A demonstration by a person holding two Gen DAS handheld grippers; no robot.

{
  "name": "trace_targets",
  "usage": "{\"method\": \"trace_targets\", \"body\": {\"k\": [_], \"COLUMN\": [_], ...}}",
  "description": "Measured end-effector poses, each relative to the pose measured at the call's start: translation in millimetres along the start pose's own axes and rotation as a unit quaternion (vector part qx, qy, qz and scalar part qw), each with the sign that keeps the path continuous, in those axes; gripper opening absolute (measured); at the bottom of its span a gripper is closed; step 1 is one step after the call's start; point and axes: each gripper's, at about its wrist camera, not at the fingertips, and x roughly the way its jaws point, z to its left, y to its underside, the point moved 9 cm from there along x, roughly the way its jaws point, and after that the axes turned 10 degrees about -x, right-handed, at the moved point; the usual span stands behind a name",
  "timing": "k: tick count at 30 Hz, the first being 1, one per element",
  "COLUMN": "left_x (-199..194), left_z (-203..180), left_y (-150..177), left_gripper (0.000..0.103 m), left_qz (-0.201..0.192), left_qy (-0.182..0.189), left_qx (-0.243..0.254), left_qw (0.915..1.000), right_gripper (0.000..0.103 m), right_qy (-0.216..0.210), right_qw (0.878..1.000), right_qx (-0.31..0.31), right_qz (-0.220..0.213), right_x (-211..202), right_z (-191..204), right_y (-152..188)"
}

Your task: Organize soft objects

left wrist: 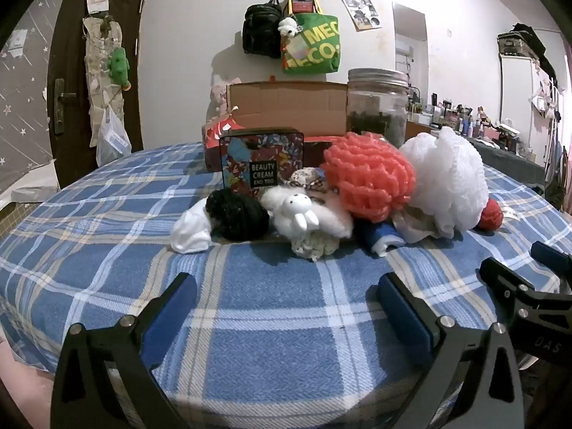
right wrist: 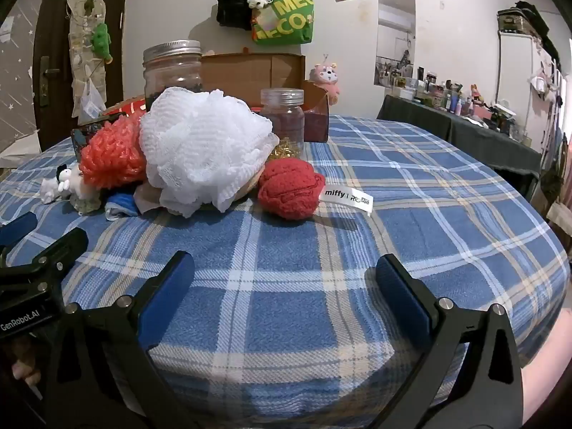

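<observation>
Two claws, both spread wide with nothing between the blue pads — left claw (left wrist: 286, 291) and right claw (right wrist: 284, 268) hover side by side over the near edge of the counter (left wrist: 107, 268), which is covered by a blue plaid fleece cloth. Each shows up at the edge of the other's view.

Soft stuff sits bunched in one pile mid-counter, well apart from both claws:
- white mesh bath pouf (right wrist: 203, 150), the biggest item, on the right of the pile
- coral-orange mesh bath pouf (left wrist: 368, 175) touching its left side
- small red knitted pouch (right wrist: 287, 189) with a white "miffy" label, just right of the white pouf, resting on the cloth
- white plush lamb (left wrist: 304, 211) in front of the orange pouf, lying on a cream knitted piece
- black fuzzy ball (left wrist: 237, 214) touching the lamb's left side
- crumpled white cloth (left wrist: 191, 230) at the far left end
- blue-and-white rolled fabric (left wrist: 382, 237) tucked under the orange pouf

Behind the pile — a patterned square tin (left wrist: 261, 164) marked "BEAUTY CREAM", an open brown cardboard box (left wrist: 289, 107), a large glass jar with a metal lid (left wrist: 377, 107), dark contents in its lower half. Right wrist view also shows a smaller clear jar (right wrist: 282, 114) behind the white pouf.
</observation>
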Motion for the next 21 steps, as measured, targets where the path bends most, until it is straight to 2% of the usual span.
{"method": "trace_targets", "body": {"k": [21], "left_x": [0.1], "left_z": [0.1], "left_y": [0.4], "left_gripper": [0.103], "left_qz": [0.002], "left_qy": [0.0], "left_qx": [-0.002], "left_qw": [1.0], "right_gripper": [0.103], "right_qy": [0.001], "right_qw": [1.0], "right_qx": [0.0], "right_qz": [-0.003], "right_x": [0.3], "right_z": [0.5], "right_y": [-0.5]}}
